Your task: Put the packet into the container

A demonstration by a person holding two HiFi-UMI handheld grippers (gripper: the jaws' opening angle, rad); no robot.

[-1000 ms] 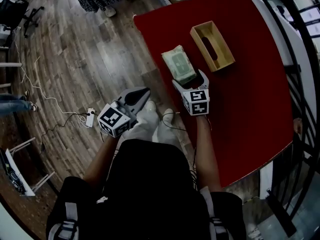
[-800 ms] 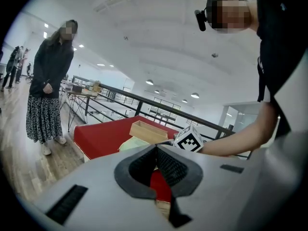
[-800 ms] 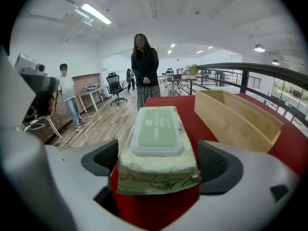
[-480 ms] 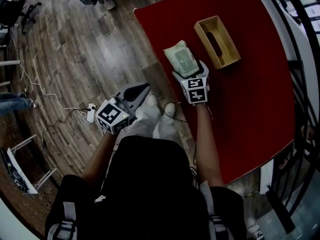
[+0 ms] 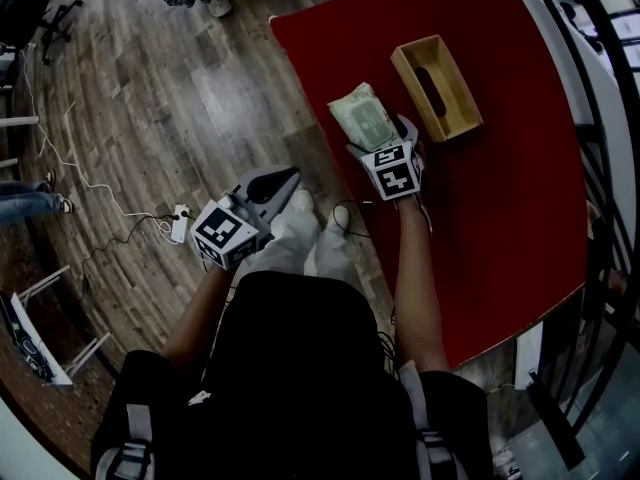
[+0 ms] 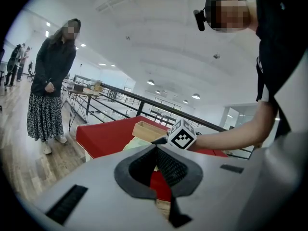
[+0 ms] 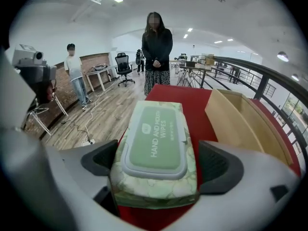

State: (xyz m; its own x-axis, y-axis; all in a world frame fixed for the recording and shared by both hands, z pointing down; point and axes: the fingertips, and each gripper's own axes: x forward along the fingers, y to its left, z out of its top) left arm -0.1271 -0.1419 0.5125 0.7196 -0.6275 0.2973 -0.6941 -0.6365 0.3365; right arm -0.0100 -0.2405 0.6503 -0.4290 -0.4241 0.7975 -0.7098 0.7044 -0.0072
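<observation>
A green packet of wipes (image 5: 365, 118) lies flat on the red table (image 5: 500, 218), near its left edge. The wooden container (image 5: 437, 86), an open box, stands just right of and beyond it. My right gripper (image 5: 382, 140) is open wide, its jaws on either side of the packet's near end. In the right gripper view the packet (image 7: 156, 148) fills the space between the pads, with a strip of red showing at the right pad; the container (image 7: 245, 124) is ahead on the right. My left gripper (image 5: 288, 178) is shut, off the table over the floor, holding nothing.
A person in a long skirt (image 7: 156, 52) stands beyond the table's far end, another person (image 7: 74, 76) further left. A power strip and cable (image 5: 180, 230) lie on the wood floor. A black railing (image 5: 600, 168) runs along the table's right side.
My right gripper has moved forward, so the packet's near end now sits deeper between its jaws. The left gripper has hardly moved.
</observation>
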